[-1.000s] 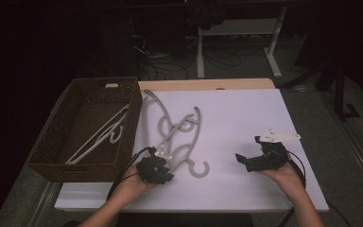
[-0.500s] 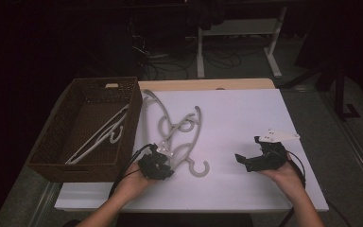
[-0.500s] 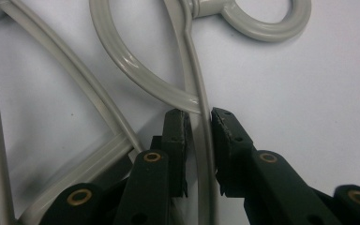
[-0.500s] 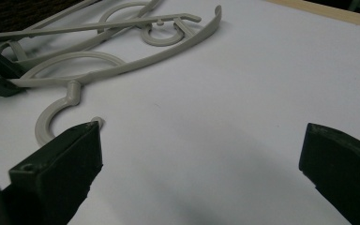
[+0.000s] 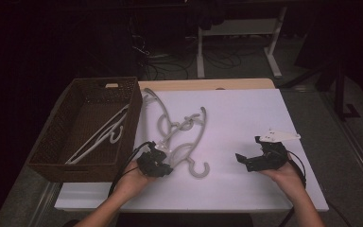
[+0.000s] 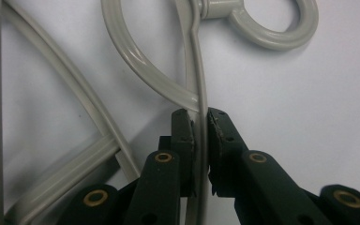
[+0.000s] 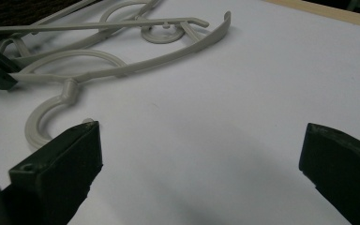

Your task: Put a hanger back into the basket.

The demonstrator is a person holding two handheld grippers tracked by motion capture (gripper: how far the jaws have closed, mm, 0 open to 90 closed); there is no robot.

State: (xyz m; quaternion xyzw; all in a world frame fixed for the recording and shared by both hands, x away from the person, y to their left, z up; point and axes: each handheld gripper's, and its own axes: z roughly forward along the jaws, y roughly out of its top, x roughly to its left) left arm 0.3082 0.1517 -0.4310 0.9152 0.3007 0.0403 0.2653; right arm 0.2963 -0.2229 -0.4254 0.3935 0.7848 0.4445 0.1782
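Note:
Two grey plastic hangers lie tangled on the white table top. The nearer hanger [image 5: 196,142] has its hook [image 5: 199,170] toward me. My left gripper [image 5: 163,166] sits at this hanger's left arm. In the left gripper view its jaws [image 6: 200,117] have just been closing, and both pads now press on the thin edge of the hanger [image 6: 198,70]. My right gripper [image 5: 242,161] rests low over bare table at the right, open, with nothing between its fingers [image 7: 201,140]. From there the hanger [image 7: 122,70] lies ahead to the left.
A dark wicker basket [image 5: 134,109] stands at the table's left edge with a pale hanger [image 5: 99,137] lying inside. The second table hanger [image 5: 163,118] reaches toward the basket's rim. Desk legs and cables stand on the floor beyond the far edge.
My left hand has edged slightly forward onto the hanger's arm. The right hand and both table hangers have stayed where they were.

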